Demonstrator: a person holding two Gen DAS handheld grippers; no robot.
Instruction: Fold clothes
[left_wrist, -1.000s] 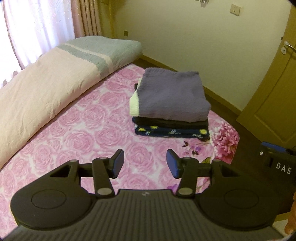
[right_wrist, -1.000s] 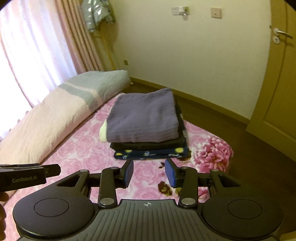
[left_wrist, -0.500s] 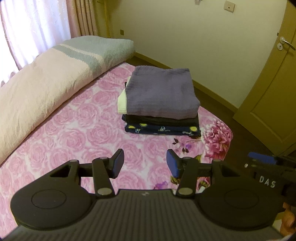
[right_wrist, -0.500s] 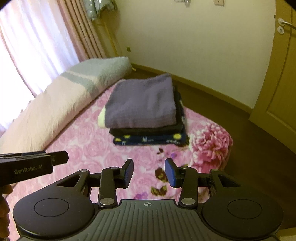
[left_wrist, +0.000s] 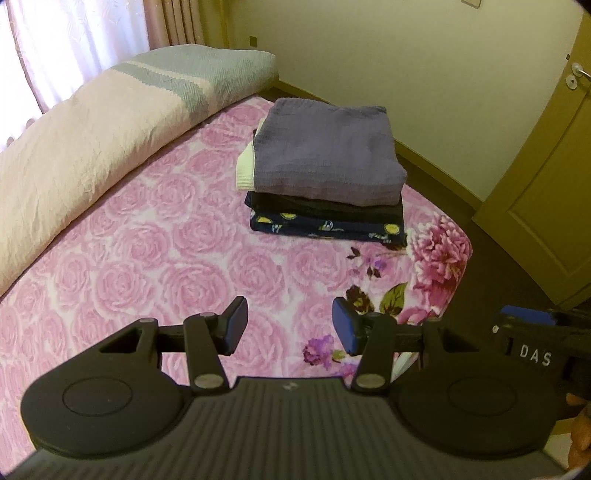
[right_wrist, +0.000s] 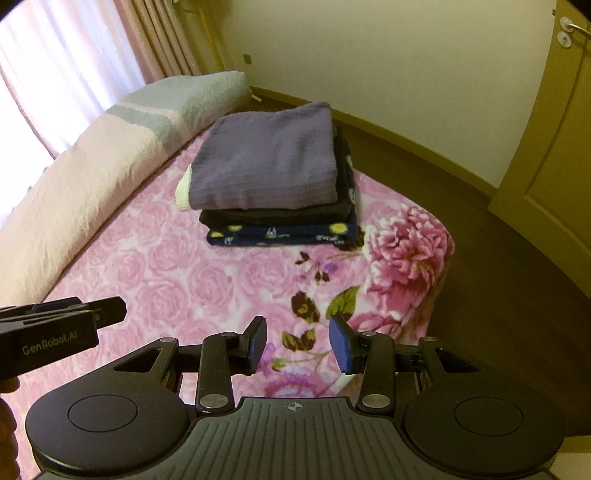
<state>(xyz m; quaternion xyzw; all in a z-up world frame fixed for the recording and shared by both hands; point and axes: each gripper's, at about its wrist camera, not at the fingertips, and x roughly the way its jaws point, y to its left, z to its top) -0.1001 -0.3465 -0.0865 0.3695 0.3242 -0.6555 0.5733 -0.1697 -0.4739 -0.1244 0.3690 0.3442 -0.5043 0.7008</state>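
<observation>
Clothes: one stack of folded clothes (left_wrist: 325, 184), lying on the far part of a pink rose-patterned blanket (left_wrist: 147, 251), near its rounded corner with the large printed flower. Top layer: purple knitted garment (left_wrist: 325, 155), folded square, a pale yellow-white edge (left_wrist: 245, 171) showing at its left side. Beneath it: black garment (left_wrist: 325, 208). Bottom: dark navy garment (left_wrist: 325, 227) with small yellow and white prints. The layers sit squarely one on another; the navy one sticks out slightly at the near edge.

Left of the stack: long rolled quilt (left_wrist: 92, 140), pale pink with a grey-green end, lying along the blanket's edge under the curtains (left_wrist: 74, 48).

Beyond and to the right: dark floor (right_wrist: 498, 258), cream wall (left_wrist: 406, 48), yellowish door (left_wrist: 546, 184) with a metal handle.

Left gripper (left_wrist: 286, 326): over the near part of the blanket, well apart from the stack, jaws standing wide with only blanket showing between the blue pads, nothing held.

Right gripper (right_wrist: 297, 345): over the blanket's near flowered border, also well short of the stack, jaws apart and empty. Each gripper shows at the edge of the other's view, side by side.
</observation>
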